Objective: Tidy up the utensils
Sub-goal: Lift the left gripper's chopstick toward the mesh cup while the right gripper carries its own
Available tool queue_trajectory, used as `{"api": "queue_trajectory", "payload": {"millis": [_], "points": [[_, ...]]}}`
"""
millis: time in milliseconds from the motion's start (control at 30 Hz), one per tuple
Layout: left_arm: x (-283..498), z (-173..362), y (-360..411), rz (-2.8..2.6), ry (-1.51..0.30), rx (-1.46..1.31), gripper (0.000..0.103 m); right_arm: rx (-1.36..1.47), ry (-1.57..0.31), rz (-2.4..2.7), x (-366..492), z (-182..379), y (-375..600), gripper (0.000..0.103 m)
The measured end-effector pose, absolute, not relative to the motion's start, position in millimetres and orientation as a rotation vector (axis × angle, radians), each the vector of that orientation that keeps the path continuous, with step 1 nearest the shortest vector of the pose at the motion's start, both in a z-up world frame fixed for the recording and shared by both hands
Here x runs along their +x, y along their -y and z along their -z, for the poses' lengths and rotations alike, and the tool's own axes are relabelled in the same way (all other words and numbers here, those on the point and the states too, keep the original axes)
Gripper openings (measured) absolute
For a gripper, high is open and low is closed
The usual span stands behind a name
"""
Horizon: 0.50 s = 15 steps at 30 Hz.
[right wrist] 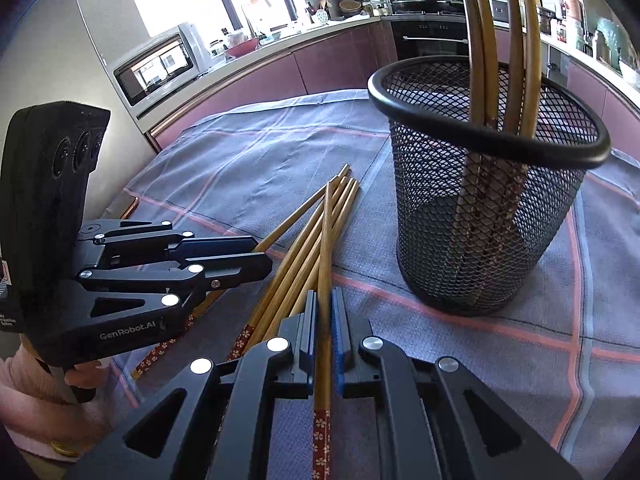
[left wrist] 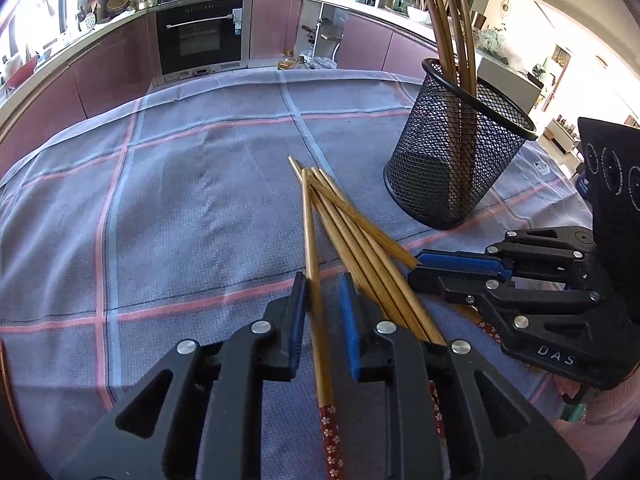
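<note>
left wrist: low, close over chopsticks (left wrist: 352,240) | right wrist: same | shared: mesh holder (right wrist: 488,184)

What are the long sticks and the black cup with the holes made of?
The chopsticks look like bamboo or wood: tan, with fine straight grain, a smooth finish and red flowered wrapping at the thick ends. The black cup looks like metal wire mesh with a matte coating: you can see through its tiny diamond holes, and a solid rounded rim runs around the top.
</note>
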<state>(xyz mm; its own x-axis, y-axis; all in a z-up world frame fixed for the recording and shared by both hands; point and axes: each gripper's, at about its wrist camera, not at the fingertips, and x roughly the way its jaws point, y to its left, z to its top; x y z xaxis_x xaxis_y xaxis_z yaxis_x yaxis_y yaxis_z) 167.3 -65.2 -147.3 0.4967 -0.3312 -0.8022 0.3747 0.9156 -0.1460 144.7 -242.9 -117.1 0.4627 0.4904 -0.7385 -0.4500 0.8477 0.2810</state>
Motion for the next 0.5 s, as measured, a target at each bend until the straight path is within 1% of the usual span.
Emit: {"api": "queue_trajectory", "payload": {"millis": [33, 67, 267, 500], "points": [[168.0, 147.4, 65.2, 0.427, -0.963, 0.044, 0.009, 0.049, -0.916, -0.578, 143.5, 115.8, 244.5, 0.006], [168.2, 147.2, 64.8, 0.429, -0.965, 0.035, 0.008, 0.052, -0.904, -0.576, 141.9, 113.6, 246.0, 0.006], [159.5, 132.6, 60.9, 0.458, -0.929, 0.010, 0.008, 0.061, -0.832, -0.584, 131.4, 93.1, 257.0, 0.006], [147.8, 94.6, 57.4, 0.525, -0.839, -0.019, 0.008, 0.102, -0.735, -0.581, 118.6, 63.2, 279.8, 0.006]]}}
